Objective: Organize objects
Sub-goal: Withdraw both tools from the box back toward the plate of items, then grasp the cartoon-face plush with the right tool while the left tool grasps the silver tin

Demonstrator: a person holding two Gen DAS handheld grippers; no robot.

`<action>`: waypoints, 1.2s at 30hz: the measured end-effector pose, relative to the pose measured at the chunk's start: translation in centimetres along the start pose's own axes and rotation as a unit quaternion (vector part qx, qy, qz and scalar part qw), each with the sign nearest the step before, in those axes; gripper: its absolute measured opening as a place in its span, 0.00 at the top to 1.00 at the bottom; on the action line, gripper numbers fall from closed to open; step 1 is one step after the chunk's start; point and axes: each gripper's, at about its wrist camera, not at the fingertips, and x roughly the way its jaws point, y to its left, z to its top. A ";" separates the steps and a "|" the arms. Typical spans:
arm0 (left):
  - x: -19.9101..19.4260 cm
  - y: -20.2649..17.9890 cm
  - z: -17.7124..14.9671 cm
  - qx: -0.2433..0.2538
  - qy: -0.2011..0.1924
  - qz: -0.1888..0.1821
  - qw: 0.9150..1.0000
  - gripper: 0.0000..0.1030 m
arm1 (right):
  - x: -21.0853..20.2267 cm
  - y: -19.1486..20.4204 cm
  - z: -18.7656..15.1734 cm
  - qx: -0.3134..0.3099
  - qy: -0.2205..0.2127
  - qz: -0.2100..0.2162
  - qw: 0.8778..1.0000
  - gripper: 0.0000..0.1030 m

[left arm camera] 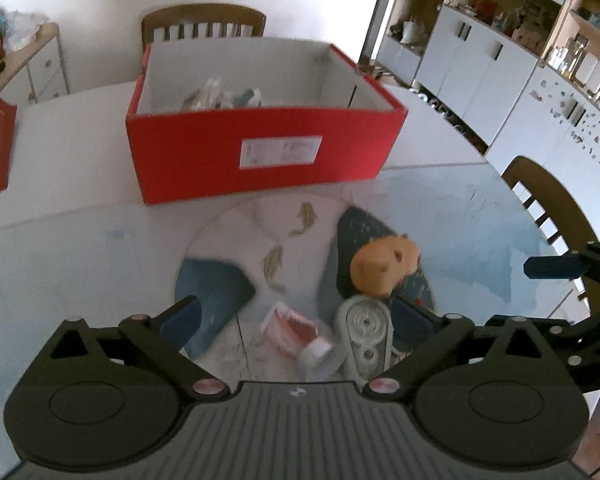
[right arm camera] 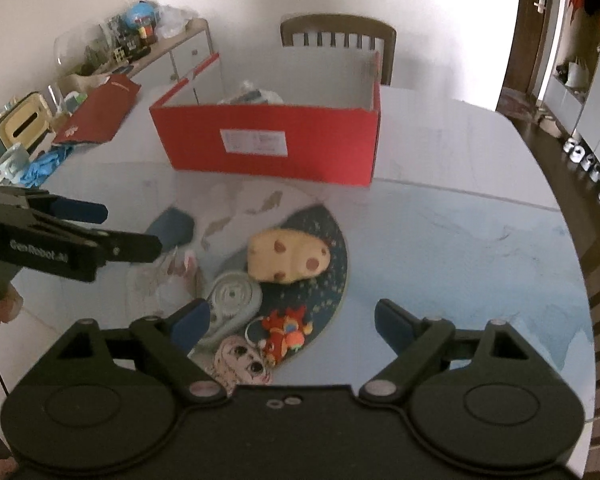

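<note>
A red open box [left arm camera: 260, 152] [right arm camera: 272, 140] with several items inside stands at the back of the table. On a round mat [right arm camera: 324, 236] lie a yellow cheese-shaped toy [left arm camera: 384, 266] [right arm camera: 288, 256], a pale green correction tape [left arm camera: 364, 332] [right arm camera: 232, 296], a pink teeth toy [left arm camera: 296, 330] [right arm camera: 182, 266], a red plush [right arm camera: 284, 332] and a cartoon face item [right arm camera: 240, 364]. My left gripper [left arm camera: 296, 316] [right arm camera: 134, 228] is open, over the teeth toy. My right gripper [right arm camera: 292, 320] is open, above the red plush; one of its fingers [left arm camera: 556, 266] shows at the right of the left wrist view.
Wooden chairs [left arm camera: 204, 24] [left arm camera: 548, 208] stand behind and right of the table. A red folder [right arm camera: 100, 112], blue cloth [right arm camera: 44, 164] and a cup sit at the table's left. A cluttered sideboard [right arm camera: 140, 44] stands at left, white cabinets [left arm camera: 500, 72] at right.
</note>
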 end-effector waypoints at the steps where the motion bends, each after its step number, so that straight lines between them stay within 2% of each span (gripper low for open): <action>1: 0.2 -0.1 -0.5 -0.001 -0.001 0.003 1.000 0.02 | 0.2 0.1 -0.3 -0.001 0.002 0.001 1.000 0.13; 12: 2.4 -0.2 -3.7 -0.029 0.026 -0.001 0.999 0.01 | 2.0 2.2 -2.8 -0.023 0.039 0.013 0.999 0.15; 18: 3.1 -0.7 -4.6 -0.034 0.019 0.013 0.999 0.01 | 2.9 3.2 -3.8 -0.028 0.054 0.013 0.998 0.18; 29: 4.3 -0.7 -4.3 -0.083 0.002 0.041 0.996 0.01 | 4.2 3.8 -4.4 -0.022 0.071 0.008 0.997 0.20; 32: 4.4 -0.6 -4.4 -0.100 0.001 0.037 0.994 0.02 | 4.4 3.8 -4.3 -0.023 0.073 0.007 0.997 0.22; 36: 4.4 -1.0 -4.5 -0.092 -0.003 0.036 0.995 0.03 | 4.7 4.0 -4.2 -0.024 0.075 0.010 0.997 0.28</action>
